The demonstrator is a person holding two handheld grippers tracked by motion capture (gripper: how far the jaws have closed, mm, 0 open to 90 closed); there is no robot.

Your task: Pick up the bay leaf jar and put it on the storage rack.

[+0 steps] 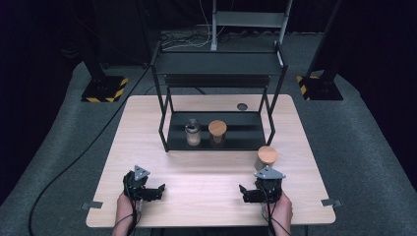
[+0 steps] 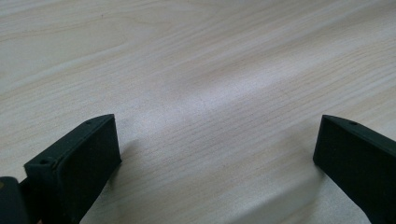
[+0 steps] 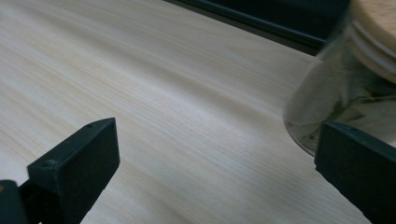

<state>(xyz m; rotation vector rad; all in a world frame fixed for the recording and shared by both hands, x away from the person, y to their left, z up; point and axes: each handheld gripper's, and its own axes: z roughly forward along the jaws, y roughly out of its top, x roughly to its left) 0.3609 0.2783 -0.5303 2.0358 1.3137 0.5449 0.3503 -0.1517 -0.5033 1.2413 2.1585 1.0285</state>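
While both grippers' fingers [image 2: 74, 168] gape wide, the wooden-lidded jar [image 1: 266, 157] beside the right gripper [image 1: 250, 193] holds dried leaves

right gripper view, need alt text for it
A glass jar with a wooden lid stands on the pale wooden table, just beyond the right gripper, whose two black jaws stand wide apart with nothing between them.

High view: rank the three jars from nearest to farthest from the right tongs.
Measured from the right tongs:
1. Jar on the table, wooden lid, just beyond the tongs, outside the rack.
2. Wooden-lidded jar on the rack's lower shelf, right of its neighbour.
3. Jar with no wooden lid, left on the same shelf.
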